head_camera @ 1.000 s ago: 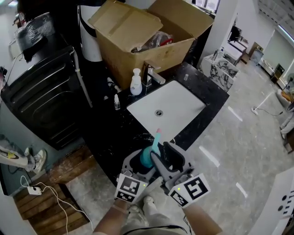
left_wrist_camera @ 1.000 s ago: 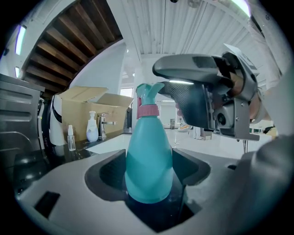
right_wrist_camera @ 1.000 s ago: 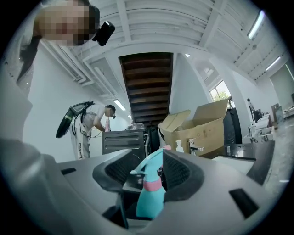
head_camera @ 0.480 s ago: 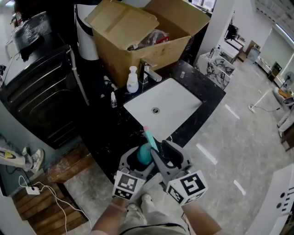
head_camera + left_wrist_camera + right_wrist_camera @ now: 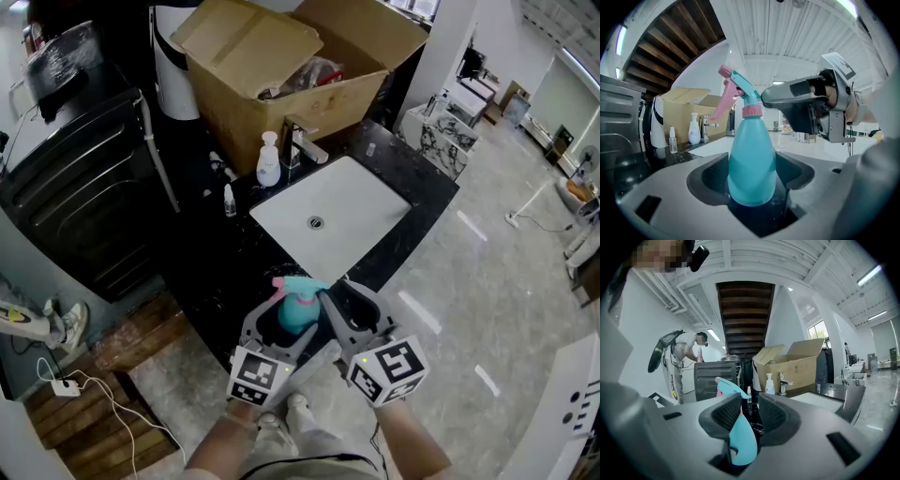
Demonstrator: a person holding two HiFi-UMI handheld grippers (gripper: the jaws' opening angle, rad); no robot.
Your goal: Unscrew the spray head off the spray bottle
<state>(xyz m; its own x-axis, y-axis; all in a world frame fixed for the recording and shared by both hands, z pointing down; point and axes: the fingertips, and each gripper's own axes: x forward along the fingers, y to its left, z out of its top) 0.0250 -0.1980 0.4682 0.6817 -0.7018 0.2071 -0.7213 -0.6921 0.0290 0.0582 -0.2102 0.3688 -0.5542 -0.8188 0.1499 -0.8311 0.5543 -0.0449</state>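
Bottle (image 5: 752,159): frame centre, upright, body clamped in left tool (image 5: 752,176) | right tool (image 5: 749,416): jaws just closing around head (image 5: 740,437), not yet tight | light, slick, stiff plastic; grip head near collar.

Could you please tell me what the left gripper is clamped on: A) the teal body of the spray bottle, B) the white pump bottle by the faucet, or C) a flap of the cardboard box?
A: the left gripper has its pads pressed against both sides of the spray bottle, low on its teal body.
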